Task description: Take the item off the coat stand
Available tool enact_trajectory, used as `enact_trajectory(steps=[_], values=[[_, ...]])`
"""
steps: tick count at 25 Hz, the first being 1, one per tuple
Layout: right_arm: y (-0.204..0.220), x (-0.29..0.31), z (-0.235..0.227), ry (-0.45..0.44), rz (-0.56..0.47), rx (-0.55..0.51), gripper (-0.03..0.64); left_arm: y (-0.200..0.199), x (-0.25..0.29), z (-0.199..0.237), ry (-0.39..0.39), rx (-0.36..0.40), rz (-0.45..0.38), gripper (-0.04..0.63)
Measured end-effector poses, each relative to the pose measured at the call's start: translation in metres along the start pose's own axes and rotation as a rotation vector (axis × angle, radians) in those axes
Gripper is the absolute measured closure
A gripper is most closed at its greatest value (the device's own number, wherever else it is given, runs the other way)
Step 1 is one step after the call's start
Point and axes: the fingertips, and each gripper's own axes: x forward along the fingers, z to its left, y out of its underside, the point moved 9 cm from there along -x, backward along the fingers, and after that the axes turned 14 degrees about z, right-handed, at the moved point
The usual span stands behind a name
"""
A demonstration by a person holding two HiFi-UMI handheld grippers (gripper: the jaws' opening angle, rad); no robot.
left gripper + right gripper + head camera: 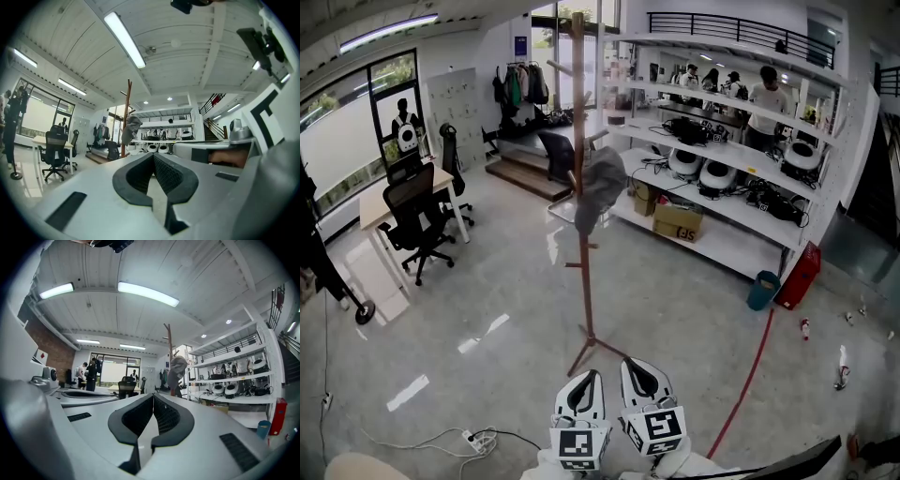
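A tall wooden coat stand (579, 187) rises from the floor in the middle of the room. A grey cloth item (599, 185) hangs from one of its pegs, about halfway up. Both grippers are low in the head view, near the stand's feet and well short of the item. My left gripper (587, 377) is shut with nothing between its jaws, and so is my right gripper (632, 366) beside it. The left gripper view shows the grey item (131, 128) far ahead over the closed tips (153, 155). In the right gripper view the grey item (177, 369) hangs beyond the closed tips (153, 395).
White shelving (727, 202) with equipment and cardboard boxes (677, 221) stands right of the stand. A desk and black office chairs (416, 221) are at the left. A red cable (748, 375), a teal bin (762, 290) and a power strip (477, 439) lie on the floor. People stand at the back.
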Motion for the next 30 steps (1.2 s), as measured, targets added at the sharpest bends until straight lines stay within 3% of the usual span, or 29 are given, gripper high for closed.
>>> enact_trajectory(steps=[30], values=[[-0.023,0.097,-0.014,0.035,-0.006,0.029,0.606,-0.032,0.089,0.065,0.07,-0.005,-0.007,0.595]])
